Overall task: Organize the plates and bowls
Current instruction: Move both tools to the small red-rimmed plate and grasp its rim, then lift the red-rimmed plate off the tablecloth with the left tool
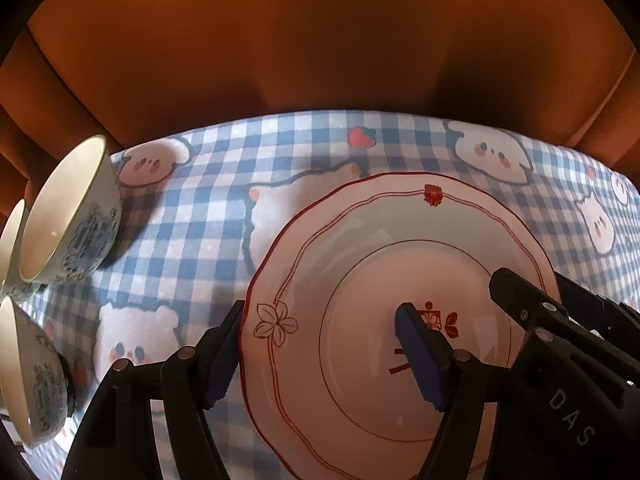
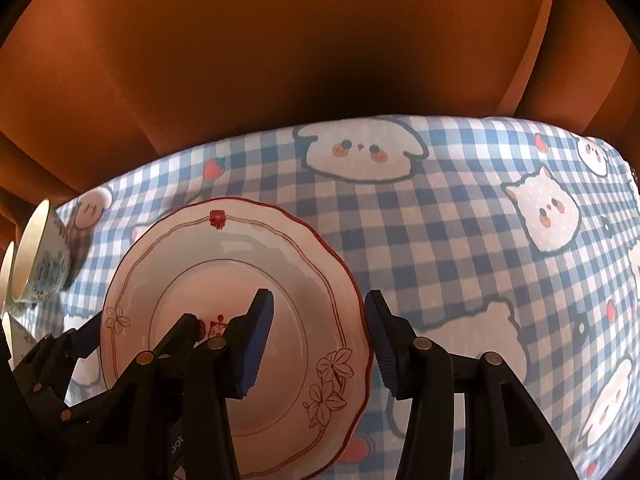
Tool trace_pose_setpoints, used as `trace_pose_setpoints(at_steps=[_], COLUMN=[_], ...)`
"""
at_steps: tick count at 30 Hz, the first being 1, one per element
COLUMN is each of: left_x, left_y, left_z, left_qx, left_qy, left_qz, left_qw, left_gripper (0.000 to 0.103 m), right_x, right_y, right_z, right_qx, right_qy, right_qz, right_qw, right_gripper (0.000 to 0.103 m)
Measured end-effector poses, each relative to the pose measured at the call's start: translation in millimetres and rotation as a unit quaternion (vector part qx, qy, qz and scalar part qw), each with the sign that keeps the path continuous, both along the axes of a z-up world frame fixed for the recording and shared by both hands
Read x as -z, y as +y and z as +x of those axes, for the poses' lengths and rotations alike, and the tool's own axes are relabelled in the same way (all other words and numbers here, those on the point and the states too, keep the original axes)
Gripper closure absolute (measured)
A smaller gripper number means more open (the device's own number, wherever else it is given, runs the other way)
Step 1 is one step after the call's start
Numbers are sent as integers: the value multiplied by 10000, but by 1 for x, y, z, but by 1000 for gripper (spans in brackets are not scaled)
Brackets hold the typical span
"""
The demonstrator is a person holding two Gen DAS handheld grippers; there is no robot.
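Left wrist view shows the left gripper (image 1: 324, 354) spread wide astride the left rim of the scalloped red-trimmed plate (image 1: 360, 264), one finger outside the rim at lower centre, the other over the plate's well; it grips nothing yet. If it closes off-square, the glazed rim could slip free or the plate could tip. Three blue-patterned bowls (image 1: 72, 216) sit along the left edge of the frame, on the checked tablecloth (image 1: 208, 216). Right wrist view shows the right gripper (image 2: 320, 346) likewise released, straddling the plate's (image 2: 224, 264) right rim at lower centre. Uneven closing of the two grippers could skid the plate across the cloth (image 2: 440, 240) toward the bowls (image 2: 40, 256) at the left.
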State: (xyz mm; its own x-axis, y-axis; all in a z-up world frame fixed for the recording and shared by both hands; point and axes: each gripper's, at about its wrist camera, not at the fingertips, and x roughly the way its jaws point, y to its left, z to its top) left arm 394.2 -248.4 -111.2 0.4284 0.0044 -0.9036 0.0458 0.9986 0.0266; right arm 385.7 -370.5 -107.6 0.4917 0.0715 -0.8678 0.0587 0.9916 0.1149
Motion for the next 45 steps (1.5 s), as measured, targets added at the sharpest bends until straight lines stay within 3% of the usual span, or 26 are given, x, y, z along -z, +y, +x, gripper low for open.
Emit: trace_pose_setpoints(at_steps=[16, 19, 30, 39, 45], left_x=[1, -3, -1, -5, -25], left_y=[51, 54, 55, 56, 63], left_z=[-80, -82, -79, -81, -91], left_qx=[-293, -256, -322, -180, -166], left_qy=[209, 178, 93, 146, 8], left_qz=[-123, -161, -238, -146, -192], left_qw=[9993, 9994, 9992, 9996, 9997], left_gripper=[31, 36, 36, 36, 37], right_x=[3, 5, 21, 18, 4], right_y=[32, 35, 36, 38, 44], right_z=[-68, -75, -74, -77, -87], right_qx=[-516, -539, -646, -599, -580], right_qy=[236, 200, 206, 219, 141], right_qz=[92, 151, -81, -79, -104], right_qw=[9983, 9982, 9977, 9979, 9982], right_gripper=[52, 52, 62, 63, 62])
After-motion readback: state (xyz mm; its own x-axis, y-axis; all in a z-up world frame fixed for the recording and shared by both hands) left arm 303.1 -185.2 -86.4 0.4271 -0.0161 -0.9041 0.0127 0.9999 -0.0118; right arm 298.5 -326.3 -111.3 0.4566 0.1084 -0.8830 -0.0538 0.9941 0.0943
